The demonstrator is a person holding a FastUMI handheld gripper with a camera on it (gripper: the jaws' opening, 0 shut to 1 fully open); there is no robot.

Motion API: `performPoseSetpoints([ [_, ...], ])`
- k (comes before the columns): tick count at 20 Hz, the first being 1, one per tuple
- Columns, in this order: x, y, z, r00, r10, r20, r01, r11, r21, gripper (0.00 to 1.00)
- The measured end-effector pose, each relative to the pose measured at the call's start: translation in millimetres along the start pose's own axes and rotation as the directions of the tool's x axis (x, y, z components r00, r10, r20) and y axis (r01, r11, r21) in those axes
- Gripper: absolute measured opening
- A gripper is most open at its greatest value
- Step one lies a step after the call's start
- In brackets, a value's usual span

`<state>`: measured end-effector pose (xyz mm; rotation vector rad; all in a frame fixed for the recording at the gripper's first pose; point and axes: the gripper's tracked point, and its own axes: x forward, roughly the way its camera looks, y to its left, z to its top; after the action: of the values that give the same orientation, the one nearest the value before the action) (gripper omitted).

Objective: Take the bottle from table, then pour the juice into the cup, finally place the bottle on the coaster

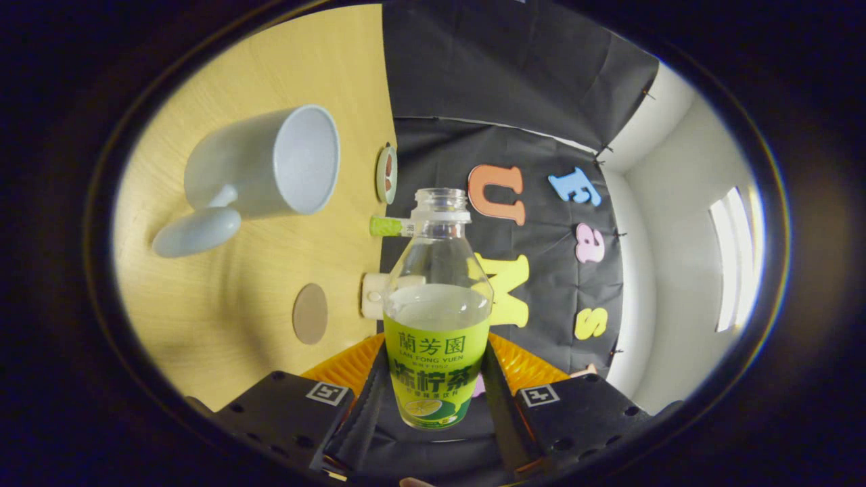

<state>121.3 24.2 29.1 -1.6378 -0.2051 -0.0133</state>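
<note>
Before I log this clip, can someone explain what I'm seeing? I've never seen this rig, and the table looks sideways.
There is no robot arm here. A person carries a handheld two-finger gripper, and the camera rides on it, looking forward along the fingers. The gripper is rolled on its side, so the wooden table appears tipped up.

The fingers are shut on a clear juice bottle with a green label. Its cap is off and it is partly full.

On the table stand a pale mug with its mouth facing the camera, and nearer the fingers a round brown coaster. Small items lie at the table's far edge, too small to name.

Nothing is flowing from the bottle.
</note>
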Motion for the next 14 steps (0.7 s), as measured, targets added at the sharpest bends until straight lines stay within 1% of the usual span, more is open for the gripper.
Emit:
performPoseSetpoints([
  [3, -2, -5, -1, 1.000, -0.026, 0.007, 0.026, 0.998, -0.055, 0.77],
  [9, -3, -11, 1, 0.999, -0.039, 0.015, 0.041, 0.991, -0.129, 0.77],
  [14, -4, -13, 1, 0.999, -0.035, 0.008, 0.036, 0.989, -0.145, 0.77],
])
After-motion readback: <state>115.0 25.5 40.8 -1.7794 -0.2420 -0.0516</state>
